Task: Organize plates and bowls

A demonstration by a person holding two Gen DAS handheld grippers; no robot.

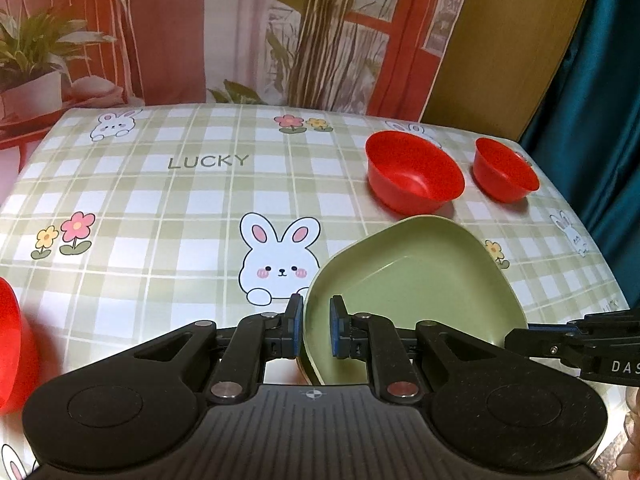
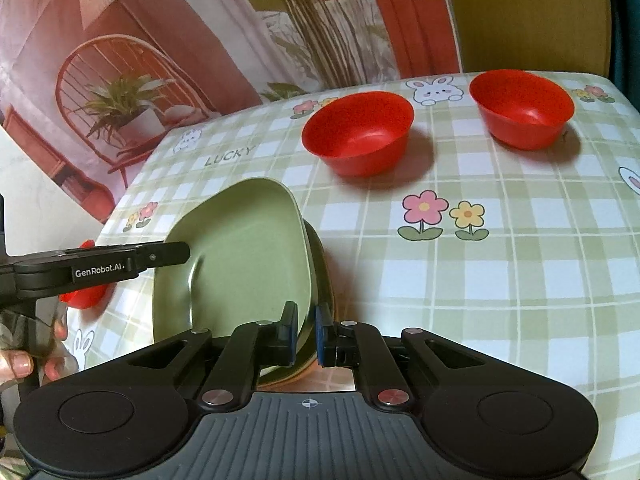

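Left wrist view: left gripper (image 1: 316, 326) straddling the near-left rim of the green plate (image 1: 416, 292), one pad outside the rim, the other inside, jaws narrowed but with a visible gap on the inner side, so cannot tell whether clenched on it or merely around it. Plate tilted, lifted off the checked tablecloth (image 1: 160, 208). Beyond the plate, two red bowls (image 1: 416, 172) side by side and apart from each other; a third red bowl (image 1: 10, 344) cut off at the frame edge, well left of the plate. Right gripper's arm reaching in at the plate's right edge. Right wrist view: right gripper (image 2: 307, 330) pinching the plate's (image 2: 240, 248) near-right rim, pads pressed on either side, grasping it. Under that rim, a darker second edge, possibly another plate beneath; hard to tell. Left gripper's arm (image 2: 132, 262) at the plate's left side, the same two bowls (image 2: 358, 132) beyond. Likely risks: plate slipping from a thin rim pinch because of its tilt and glossy surface; a twist between the two grips levering it loose; a careless swing forward knocking the nearer bowl.
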